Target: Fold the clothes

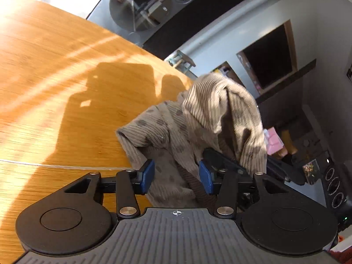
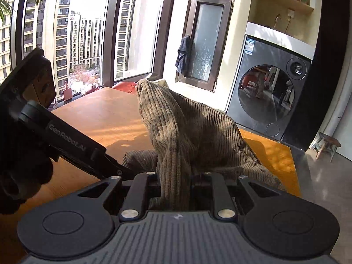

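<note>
Garment: brown ribbed knit garment (image 2: 187, 127), bunched, lifted partly off wooden table (image 1: 55, 66), prob. to shake it out flat before 1st fold.
R gripper (image 2: 175, 189): jaws clenched on a gathered strand of the knit; carries the weight.
L gripper (image 1: 176, 176): blue pads (image 1: 148, 173) spread wide, cloth hanging between, not pinched; appears set to take a 2nd hold.

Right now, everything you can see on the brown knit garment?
The brown knit garment is ribbed, soft-looking tan-brown fabric with darker spots in the left wrist view. It is bunched and lifted into a peak over the wooden table, lower folds draping toward the tabletop. The right hand-held gripper is clamped on a hanging fold. The left hand-held gripper is open, fabric lying between its blue pads, not pinched.
</note>
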Action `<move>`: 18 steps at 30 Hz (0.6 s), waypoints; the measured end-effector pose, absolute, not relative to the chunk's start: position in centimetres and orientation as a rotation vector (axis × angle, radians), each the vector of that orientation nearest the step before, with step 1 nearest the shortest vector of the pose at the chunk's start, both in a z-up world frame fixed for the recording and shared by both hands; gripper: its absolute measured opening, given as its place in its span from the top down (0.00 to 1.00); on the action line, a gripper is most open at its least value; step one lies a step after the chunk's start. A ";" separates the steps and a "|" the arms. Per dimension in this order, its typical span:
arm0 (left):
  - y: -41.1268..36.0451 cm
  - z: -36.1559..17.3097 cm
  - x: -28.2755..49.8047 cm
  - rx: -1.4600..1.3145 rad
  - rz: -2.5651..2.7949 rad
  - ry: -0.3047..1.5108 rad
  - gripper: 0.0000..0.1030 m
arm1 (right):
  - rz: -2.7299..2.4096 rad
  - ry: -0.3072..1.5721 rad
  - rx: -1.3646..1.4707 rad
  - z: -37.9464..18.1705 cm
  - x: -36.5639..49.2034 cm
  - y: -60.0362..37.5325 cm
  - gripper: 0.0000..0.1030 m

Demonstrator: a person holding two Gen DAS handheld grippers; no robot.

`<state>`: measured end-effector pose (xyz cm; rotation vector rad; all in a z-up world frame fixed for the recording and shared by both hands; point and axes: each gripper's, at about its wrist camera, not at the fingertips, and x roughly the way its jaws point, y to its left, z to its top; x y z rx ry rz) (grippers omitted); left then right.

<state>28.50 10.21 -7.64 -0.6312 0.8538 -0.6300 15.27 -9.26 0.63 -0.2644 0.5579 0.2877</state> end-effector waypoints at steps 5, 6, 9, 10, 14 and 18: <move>13.9 -3.5 26.7 -0.652 -0.594 0.690 0.46 | 0.317 0.546 -0.388 -1.6 15.3 -5.0 0.54; 14.4 -2.6 26.3 -0.653 -0.599 0.655 0.44 | 0.334 0.541 -0.389 -1.7 15.3 -4.6 0.47; 14.7 -0.5 25.8 -0.652 -0.647 0.585 0.36 | 0.408 0.512 -0.329 -0.2 15.1 -5.4 0.40; 14.3 -0.1 25.8 -0.647 -0.669 0.578 0.34 | 0.435 0.501 -0.303 0.5 14.8 -6.0 0.40; 11.1 0.3 26.8 -0.624 -0.729 0.594 0.34 | 0.474 0.414 -0.251 4.5 13.1 -9.3 0.21; 8.8 0.3 27.8 -0.621 -0.765 0.597 0.34 | 0.416 0.334 -0.205 8.2 11.4 -13.5 0.04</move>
